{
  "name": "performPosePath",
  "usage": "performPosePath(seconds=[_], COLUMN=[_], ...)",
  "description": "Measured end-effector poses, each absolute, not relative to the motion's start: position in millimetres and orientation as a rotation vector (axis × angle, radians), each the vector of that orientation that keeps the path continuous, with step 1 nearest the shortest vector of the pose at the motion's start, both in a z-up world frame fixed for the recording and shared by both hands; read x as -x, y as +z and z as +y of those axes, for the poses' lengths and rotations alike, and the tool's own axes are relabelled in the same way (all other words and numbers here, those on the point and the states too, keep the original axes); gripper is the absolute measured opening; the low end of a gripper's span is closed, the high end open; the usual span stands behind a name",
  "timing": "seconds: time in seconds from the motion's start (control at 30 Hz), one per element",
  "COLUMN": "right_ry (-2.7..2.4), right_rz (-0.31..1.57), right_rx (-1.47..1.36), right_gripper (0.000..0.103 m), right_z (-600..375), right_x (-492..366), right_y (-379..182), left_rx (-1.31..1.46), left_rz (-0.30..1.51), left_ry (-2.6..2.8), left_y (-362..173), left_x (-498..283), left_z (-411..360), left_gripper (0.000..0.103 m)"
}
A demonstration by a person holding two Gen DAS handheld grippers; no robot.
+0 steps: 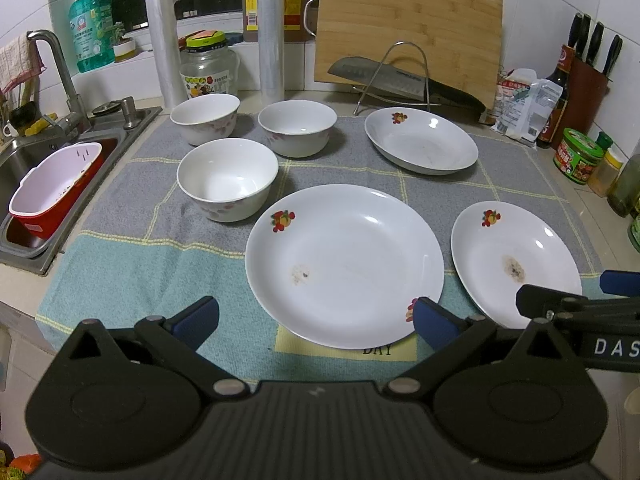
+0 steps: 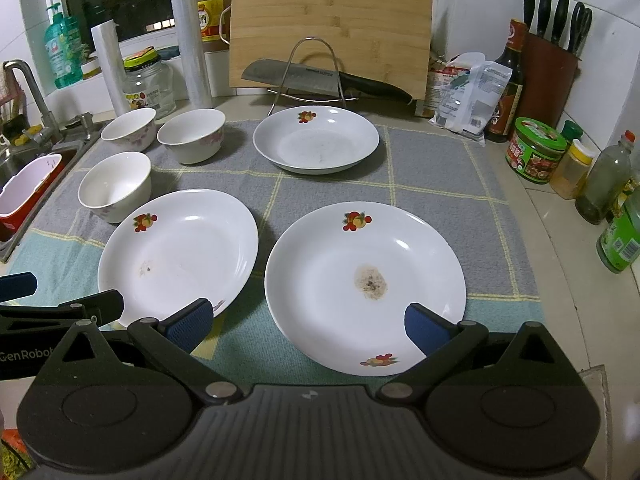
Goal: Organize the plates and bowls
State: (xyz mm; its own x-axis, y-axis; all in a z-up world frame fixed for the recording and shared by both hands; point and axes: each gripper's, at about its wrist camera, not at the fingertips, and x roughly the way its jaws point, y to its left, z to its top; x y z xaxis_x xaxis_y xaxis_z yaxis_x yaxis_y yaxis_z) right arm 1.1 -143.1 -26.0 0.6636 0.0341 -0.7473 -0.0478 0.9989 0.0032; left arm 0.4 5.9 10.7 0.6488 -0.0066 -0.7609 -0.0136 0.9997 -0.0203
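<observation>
Three white plates with fruit prints lie on a checked cloth: a near middle plate, a near right plate with a brown stain, and a far plate. Three white bowls stand at the left; they also show in the right wrist view. My left gripper is open and empty at the middle plate's near rim. My right gripper is open and empty over the stained plate's near rim.
A sink with a red and white basket lies at the left. A cutting board, a cleaver on a wire rack, jars and bottles and a knife block line the back and right.
</observation>
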Motion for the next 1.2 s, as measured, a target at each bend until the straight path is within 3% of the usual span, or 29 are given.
performPosePath(seconds=[1.2], right_ry=[0.028], right_rz=[0.758], right_rx=[0.023], right_gripper=[0.103], right_z=[-132.1], right_x=[14.6], right_y=[-18.0], left_rx=[0.014], left_rz=[0.793], left_ry=[-0.145], left_y=[2.7], left_x=[1.8], left_z=[17.5], left_gripper=[0.102])
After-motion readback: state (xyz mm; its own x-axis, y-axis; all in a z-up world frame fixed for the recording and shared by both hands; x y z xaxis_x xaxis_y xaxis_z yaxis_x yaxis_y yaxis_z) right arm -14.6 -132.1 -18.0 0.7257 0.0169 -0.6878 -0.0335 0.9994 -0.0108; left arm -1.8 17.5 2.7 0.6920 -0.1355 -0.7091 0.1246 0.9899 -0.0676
